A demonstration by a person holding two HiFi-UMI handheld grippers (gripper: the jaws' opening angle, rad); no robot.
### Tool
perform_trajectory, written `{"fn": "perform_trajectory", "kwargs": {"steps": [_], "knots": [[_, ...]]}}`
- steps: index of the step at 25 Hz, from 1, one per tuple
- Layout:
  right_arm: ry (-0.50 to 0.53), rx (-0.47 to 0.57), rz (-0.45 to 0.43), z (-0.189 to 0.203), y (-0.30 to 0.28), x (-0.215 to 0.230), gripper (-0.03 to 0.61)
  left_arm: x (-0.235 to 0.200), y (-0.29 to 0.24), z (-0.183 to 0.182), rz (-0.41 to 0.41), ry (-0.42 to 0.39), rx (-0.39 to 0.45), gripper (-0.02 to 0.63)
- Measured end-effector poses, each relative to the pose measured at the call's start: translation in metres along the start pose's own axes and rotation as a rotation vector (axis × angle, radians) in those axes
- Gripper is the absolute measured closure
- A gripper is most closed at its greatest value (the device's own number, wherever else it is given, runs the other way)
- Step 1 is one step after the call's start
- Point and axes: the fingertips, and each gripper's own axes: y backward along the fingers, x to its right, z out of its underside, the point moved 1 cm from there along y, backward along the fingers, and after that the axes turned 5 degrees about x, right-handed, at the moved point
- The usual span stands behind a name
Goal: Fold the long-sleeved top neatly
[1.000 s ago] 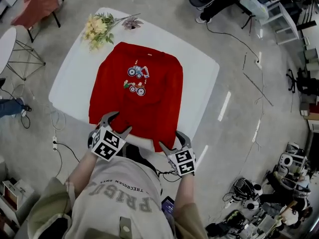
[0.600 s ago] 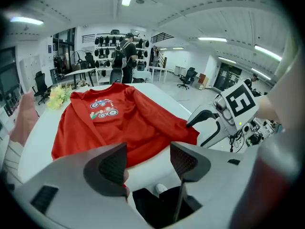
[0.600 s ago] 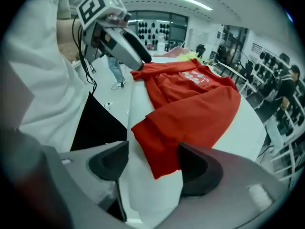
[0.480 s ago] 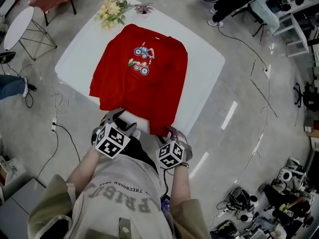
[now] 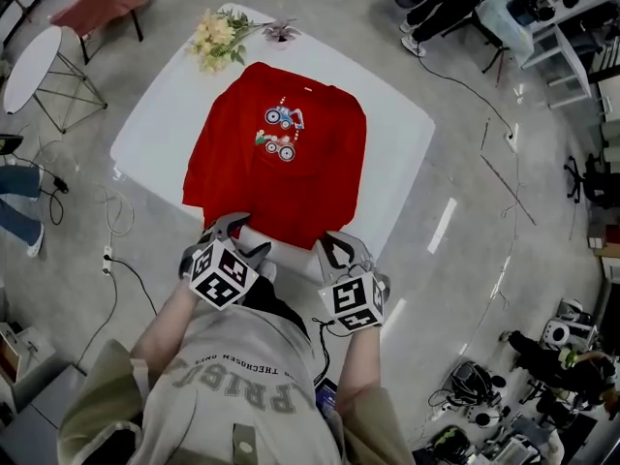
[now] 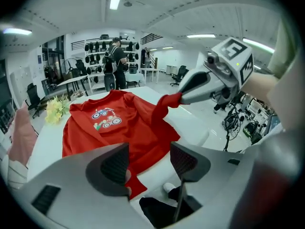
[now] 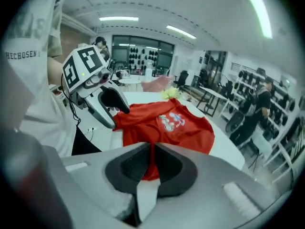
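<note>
The long-sleeved top [image 5: 281, 163] is lying flat on the white table [image 5: 402, 134], collar toward the table's far side. Its hem is spilling over the table's near edge, right in front of the person.

The right gripper [image 7: 151, 163] is at that near edge, and its jaws have just been closing. They are now clamped on a thin fold of the red hem, and the cloth is rising off the table in a soft ridge. The left gripper [image 6: 150, 160] is hanging at the same edge with its jaws spread. A red corner of the hem is sitting by its left pad [image 6: 116, 165], and I can't quite tell whether it is touching.

There is room to move. A broad bare strip is running down the table's right side and a narrower one down its left. A bunch of yellow flowers [image 5: 218, 37] is taking up the table's far left corner, just clear of the shoulder.

The table is looking smooth and matte, with rounded corners. The top is a soft, matte red cloth, creasing gently, with a small vehicle print [image 5: 281, 132] on the chest. The pads are showing dark and finely ribbed. Around the table the grey floor [image 5: 465, 221] is gleaming, and a cable [image 5: 121, 269] is trailing off the table's near left corner.
</note>
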Motion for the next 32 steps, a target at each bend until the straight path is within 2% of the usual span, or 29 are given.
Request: {"fn": "perform_trajectory", "kwargs": {"steps": [4,7,10,13,19,20,21,23,25,26,27,28,32], "knots": [[0.215,-0.01,-0.167,-0.061,-0.052,-0.012,0.551,-0.033,0.01,-0.002,0.027,-0.007,0.029,0.339],[0.327,-0.064,-0.312,-0.092,-0.096,-0.029,0.551,-0.066,0.018,-0.004,0.039,-0.012,0.047,0.339],[0.356,-0.112,-0.415,-0.114,-0.131,-0.042,0.55,-0.096,0.015,-0.002,0.05,-0.061,0.046,0.339],[0.332,-0.152,-0.468,-0.128,-0.154,-0.046,0.549,-0.122,0.003,0.002,0.05,-0.14,0.017,0.339],[0.27,-0.212,-0.5,-0.132,-0.165,-0.043,0.549,-0.145,-0.012,-0.002,0.087,-0.253,0.013,0.355],[0.261,-0.214,-0.499,-0.131,-0.164,-0.042,0.549,-0.145,-0.012,-0.004,0.094,-0.26,0.024,0.409],[0.251,-0.213,-0.495,-0.13,-0.164,-0.04,0.549,-0.144,-0.011,-0.007,0.1,-0.26,0.039,0.49],[0.221,-0.194,-0.478,-0.13,-0.16,-0.033,0.549,-0.142,-0.009,-0.014,0.12,-0.226,0.073,0.545],[0.179,-0.157,-0.455,-0.13,-0.154,-0.022,0.534,-0.14,-0.006,-0.019,0.149,-0.152,0.1,0.557],[0.159,-0.14,-0.44,-0.129,-0.15,-0.015,0.509,-0.141,-0.005,-0.021,0.157,-0.112,0.106,0.56],[0.146,-0.133,-0.422,-0.127,-0.147,-0.005,0.456,-0.142,-0.004,-0.022,0.156,-0.075,0.107,0.56],[0.145,-0.138,-0.399,-0.121,-0.143,0.007,0.406,-0.145,-0.003,-0.022,0.147,-0.043,0.106,0.561],[0.237,-0.27,-0.273,-0.071,-0.139,0.076,0.394,-0.159,-0.004,-0.016,0.059,0.059,0.082,0.561]]}}
